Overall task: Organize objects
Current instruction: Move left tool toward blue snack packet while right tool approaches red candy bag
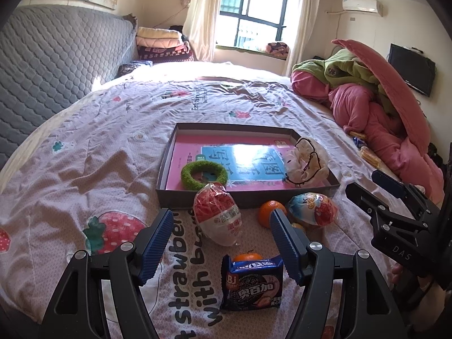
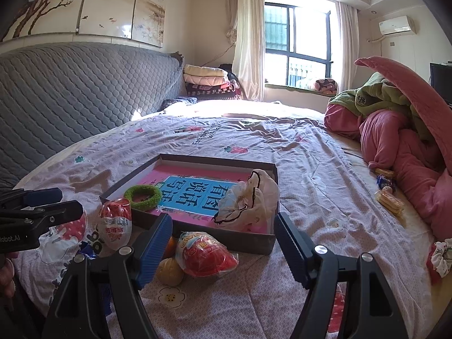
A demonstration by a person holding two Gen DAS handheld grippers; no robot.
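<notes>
A shallow grey box [image 1: 282, 195] [image 2: 245, 244] lies on the bed with a pink and blue book [image 1: 243, 158] [image 2: 195, 192], a green ring [image 1: 204, 175] [image 2: 143, 197] and a white scrunchie [image 1: 306, 161] [image 2: 248, 200] inside. In front of it lie a red-and-white egg toy [image 1: 217, 214] [image 2: 115, 224], a colourful egg toy [image 1: 312, 209] [image 2: 206, 254], oranges [image 1: 270, 212] [image 2: 169, 271] and a dark biscuit packet [image 1: 252, 285]. My left gripper [image 1: 223, 240] is open above the egg toy and packet. My right gripper [image 2: 223, 245] is open over the colourful egg.
The bed has a strawberry-print cover [image 1: 84, 169]. A heap of pink and green blankets [image 1: 381, 107] [image 2: 401, 141] lies at the right, with snack packs [image 2: 388, 197] and a red scrunchie [image 2: 440, 257] beside it. A grey headboard [image 1: 56, 56] stands at the left.
</notes>
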